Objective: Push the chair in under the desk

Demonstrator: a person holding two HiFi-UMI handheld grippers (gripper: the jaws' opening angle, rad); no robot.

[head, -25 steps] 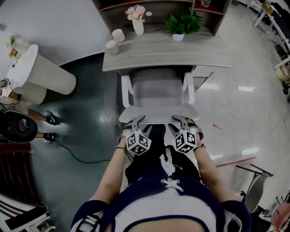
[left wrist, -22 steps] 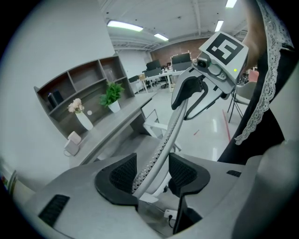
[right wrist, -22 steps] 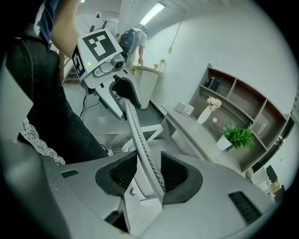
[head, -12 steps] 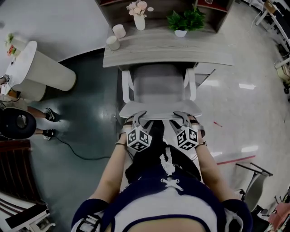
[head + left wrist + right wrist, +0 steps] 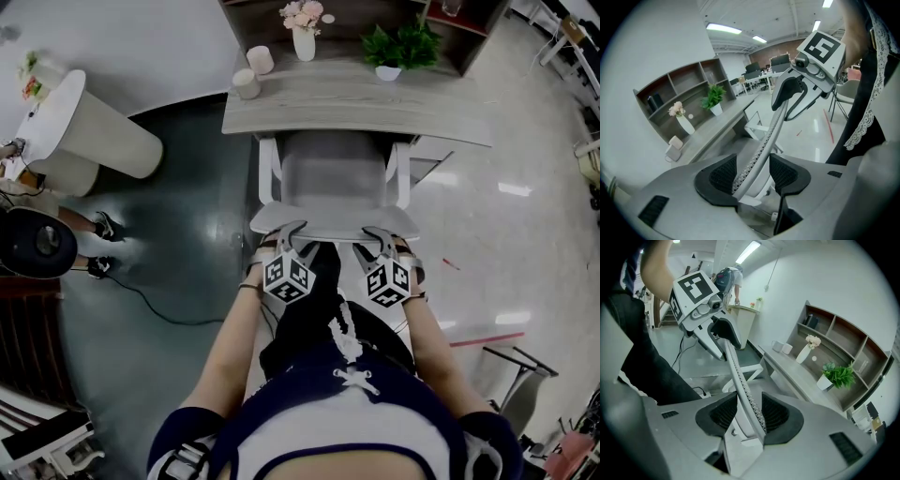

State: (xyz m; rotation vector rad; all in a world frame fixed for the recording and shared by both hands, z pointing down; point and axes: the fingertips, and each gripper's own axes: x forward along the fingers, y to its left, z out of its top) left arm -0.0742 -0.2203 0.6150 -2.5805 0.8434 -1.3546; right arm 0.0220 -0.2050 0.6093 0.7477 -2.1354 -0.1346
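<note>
A white mesh office chair stands in front of the grey wooden desk [image 5: 356, 103]. Its seat [image 5: 333, 173] reaches partly under the desk top, and its armrests [image 5: 269, 173] sit just short of the desk edge. Both grippers hold the top rim of the backrest [image 5: 333, 223]. My left gripper [image 5: 289, 234] is shut on the rim's left part and my right gripper [image 5: 380, 239] on its right part. In the left gripper view the mesh rim [image 5: 764, 140] runs between the pads of the left gripper [image 5: 752, 174]. The right gripper [image 5: 750, 413] clamps the rim [image 5: 739, 380] the same way.
On the desk stand a flower vase [image 5: 303, 37], a potted plant [image 5: 398, 47] and two pale cylinders [image 5: 248, 82], with shelves behind them. A white round table [image 5: 66, 131], a black stool [image 5: 37, 244], someone's feet [image 5: 98, 246] and a floor cable [image 5: 159, 305] are to the left. A folding chair [image 5: 520, 375] is at lower right.
The chair has rolled forward toward the desk, with both grippers still on its backrest. Less of the seat shows in front of the desk edge.
</note>
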